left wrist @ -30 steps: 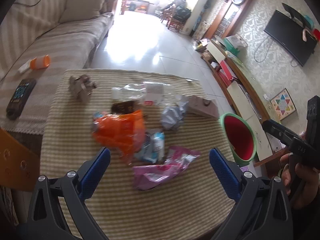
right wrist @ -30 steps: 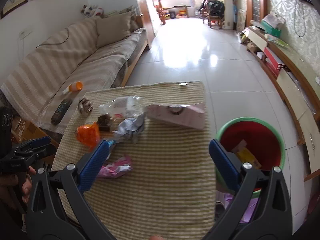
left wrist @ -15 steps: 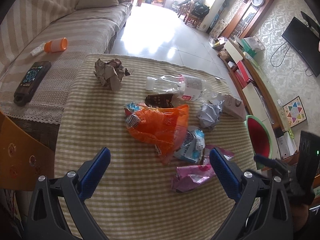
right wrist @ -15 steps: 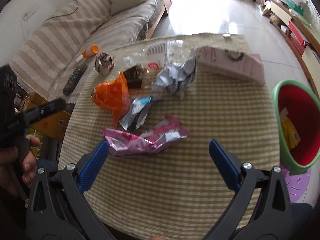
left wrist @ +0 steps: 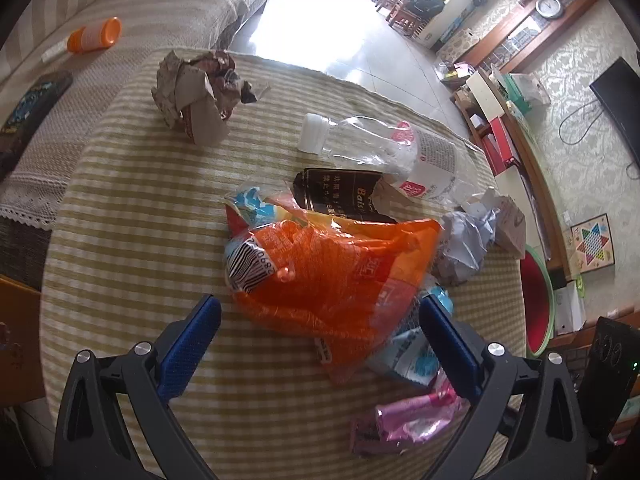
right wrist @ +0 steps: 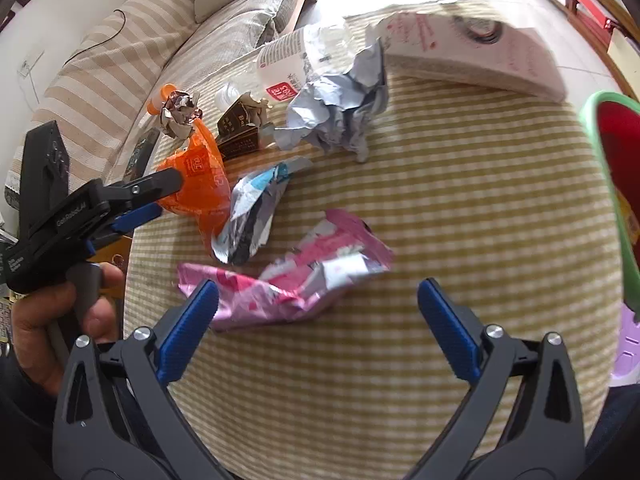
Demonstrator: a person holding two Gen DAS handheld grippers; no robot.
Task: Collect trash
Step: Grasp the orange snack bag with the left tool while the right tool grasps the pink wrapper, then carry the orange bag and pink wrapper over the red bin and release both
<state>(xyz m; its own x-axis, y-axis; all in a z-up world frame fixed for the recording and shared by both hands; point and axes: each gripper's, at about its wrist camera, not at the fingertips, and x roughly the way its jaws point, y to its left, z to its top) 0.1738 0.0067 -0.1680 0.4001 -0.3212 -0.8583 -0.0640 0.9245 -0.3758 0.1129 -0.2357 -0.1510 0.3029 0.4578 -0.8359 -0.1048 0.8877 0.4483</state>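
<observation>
Trash: we see orange wrapper (left wrist: 336, 276) and pink wrapper (right wrist: 288, 276) on striped tablecloth (right wrist: 460, 208).
Left gripper (left wrist: 320, 320): we hold its fingers spread, empty.
Right gripper (right wrist: 318, 312): spread, empty.

Both cams sit low over the checked tablecloth (left wrist: 132, 216), looking forward and down. The left one is close to the orange wrapper (left wrist: 332, 276) at 12 o'clock. The right one faces the pink wrapper (right wrist: 292, 276); the orange wrapper shows at its 10 o'clock.
</observation>
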